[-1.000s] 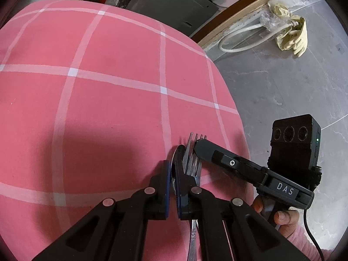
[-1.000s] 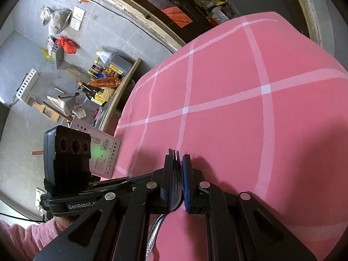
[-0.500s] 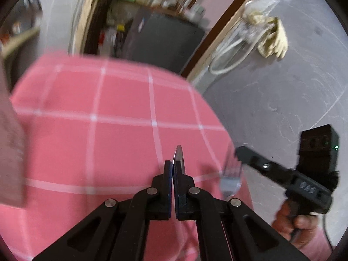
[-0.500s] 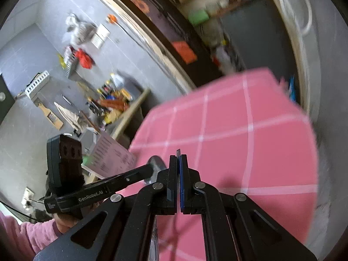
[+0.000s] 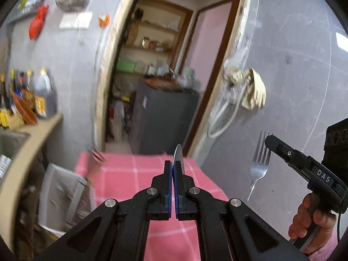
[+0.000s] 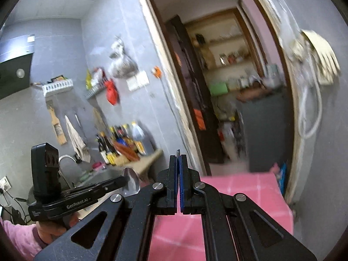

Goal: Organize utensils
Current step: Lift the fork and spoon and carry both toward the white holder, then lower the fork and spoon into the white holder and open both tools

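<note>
Well, the left gripper was clamped on a spoon — bowl poking up past its fingertips — raised above the pink checked table. Off to its right, the right gripper pinched a fork, tines up, out past the table's edge — against the grey wall.

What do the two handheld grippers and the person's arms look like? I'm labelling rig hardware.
Both are matte black scissor-linkage grippers with silver pivot bolts and blue pads inside the fingertips: left gripper, right gripper. Each carries a boxy black camera block. White lettering reads "GenRobot.AI" on the left, "DAS" on the right, where a black cable hangs. The left hand and right hand are bare, with pink sleeves.
</note>
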Motion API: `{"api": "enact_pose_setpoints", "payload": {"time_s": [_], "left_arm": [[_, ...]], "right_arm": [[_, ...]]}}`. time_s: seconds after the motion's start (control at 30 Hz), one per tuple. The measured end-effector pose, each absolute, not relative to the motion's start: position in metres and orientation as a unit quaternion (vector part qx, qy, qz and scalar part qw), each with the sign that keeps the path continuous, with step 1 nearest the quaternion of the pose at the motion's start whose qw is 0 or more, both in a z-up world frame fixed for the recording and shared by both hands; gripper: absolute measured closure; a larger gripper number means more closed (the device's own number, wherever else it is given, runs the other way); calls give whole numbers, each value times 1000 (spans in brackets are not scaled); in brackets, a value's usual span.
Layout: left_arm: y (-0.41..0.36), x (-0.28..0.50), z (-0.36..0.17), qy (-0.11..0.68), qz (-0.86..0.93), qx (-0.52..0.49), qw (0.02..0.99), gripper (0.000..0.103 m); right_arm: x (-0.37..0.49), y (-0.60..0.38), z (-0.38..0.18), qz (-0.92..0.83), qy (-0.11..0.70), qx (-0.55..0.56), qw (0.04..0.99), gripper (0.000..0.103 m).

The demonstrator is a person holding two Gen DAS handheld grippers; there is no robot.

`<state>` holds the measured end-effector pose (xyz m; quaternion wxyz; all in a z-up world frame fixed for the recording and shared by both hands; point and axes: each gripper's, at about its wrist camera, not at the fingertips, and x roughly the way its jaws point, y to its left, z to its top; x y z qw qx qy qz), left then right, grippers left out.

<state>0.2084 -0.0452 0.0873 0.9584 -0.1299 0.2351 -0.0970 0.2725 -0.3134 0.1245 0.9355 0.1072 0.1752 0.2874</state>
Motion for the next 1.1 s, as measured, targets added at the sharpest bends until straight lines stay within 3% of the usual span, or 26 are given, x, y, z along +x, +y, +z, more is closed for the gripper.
{"api": "enact_pose_setpoints", "payload": {"time_s": [0.4, 1.1], "left_arm": [[56, 198, 135, 179, 53, -77, 979, 101], [53, 203, 58, 142, 155, -5, 978, 101]], "right_arm": [[281, -207, 175, 337, 107, 70, 933, 101], [278, -113, 102, 315, 71, -98, 941, 101]]}}
